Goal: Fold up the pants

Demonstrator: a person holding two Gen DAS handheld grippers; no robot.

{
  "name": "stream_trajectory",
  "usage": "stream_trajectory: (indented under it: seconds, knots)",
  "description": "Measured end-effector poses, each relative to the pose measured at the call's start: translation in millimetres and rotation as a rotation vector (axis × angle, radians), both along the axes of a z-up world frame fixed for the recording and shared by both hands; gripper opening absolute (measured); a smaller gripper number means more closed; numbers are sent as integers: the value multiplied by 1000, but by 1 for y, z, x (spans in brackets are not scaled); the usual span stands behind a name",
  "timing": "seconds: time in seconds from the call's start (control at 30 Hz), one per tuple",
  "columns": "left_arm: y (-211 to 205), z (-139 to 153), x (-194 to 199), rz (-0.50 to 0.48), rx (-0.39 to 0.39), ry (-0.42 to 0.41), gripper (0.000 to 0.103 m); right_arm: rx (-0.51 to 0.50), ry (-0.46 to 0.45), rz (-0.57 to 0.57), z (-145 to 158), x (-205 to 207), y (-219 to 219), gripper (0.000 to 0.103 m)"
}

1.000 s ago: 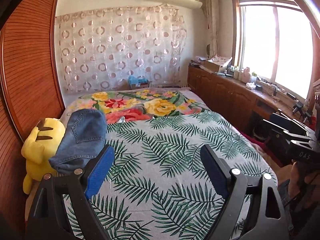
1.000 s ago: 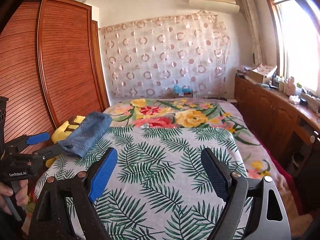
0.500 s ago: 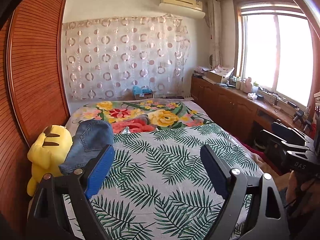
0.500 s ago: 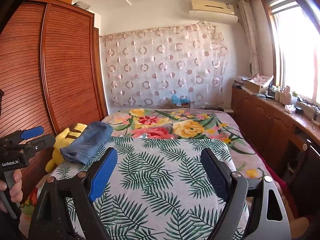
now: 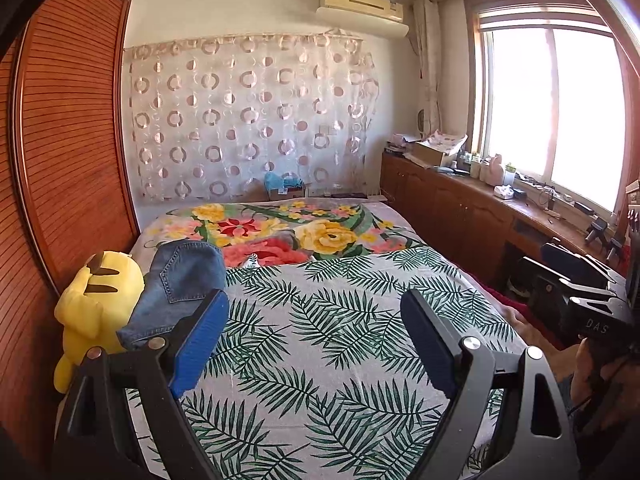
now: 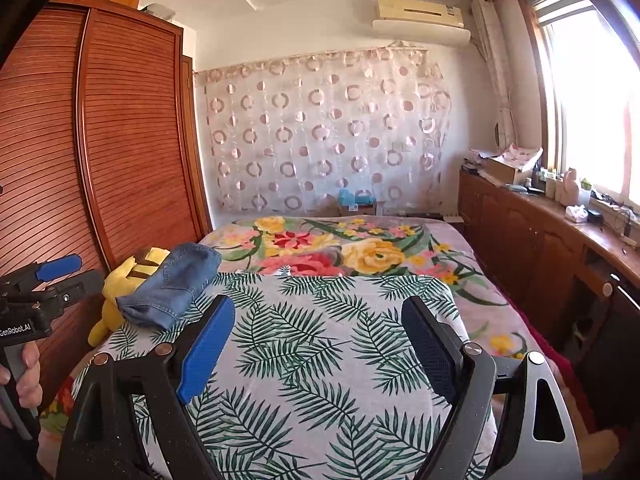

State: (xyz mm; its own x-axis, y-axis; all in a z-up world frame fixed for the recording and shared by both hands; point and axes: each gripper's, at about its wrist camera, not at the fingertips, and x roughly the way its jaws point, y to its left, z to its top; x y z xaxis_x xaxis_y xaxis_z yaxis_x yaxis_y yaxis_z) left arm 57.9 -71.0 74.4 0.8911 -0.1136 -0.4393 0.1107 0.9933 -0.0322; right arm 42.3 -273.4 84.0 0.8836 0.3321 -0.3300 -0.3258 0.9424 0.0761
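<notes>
L tool (image 5: 314, 336) & R tool (image 6: 318, 344) hanging wide apart, empty | tilting up vs 1s ago | jeans (image 5: 180, 284) sitting folded beside plush (image 5: 96, 300) on bed (image 5: 360, 360) | looking done

Two markings can be read. In the right wrist view, white letters "GenRobot.AI" stand on the black body of the left gripper (image 6: 60, 270), at the frame's left edge, just above the hand (image 6: 24, 380) that grips its handle. In the left wrist view, pale letters "DAS" stand on the dark body of the right gripper (image 5: 576, 276), at the frame's right edge, above the hand (image 5: 596, 376) holding it. Any print on the air conditioner (image 6: 420, 20) is too small to read.
</notes>
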Motion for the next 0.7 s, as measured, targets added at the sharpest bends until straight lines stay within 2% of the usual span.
stream_trajectory:
  seconds: [0.7]
  knots:
    - [-7,3,-3,-7,-7,-12,88,-2,-7,10,-1,-1,-1,87]
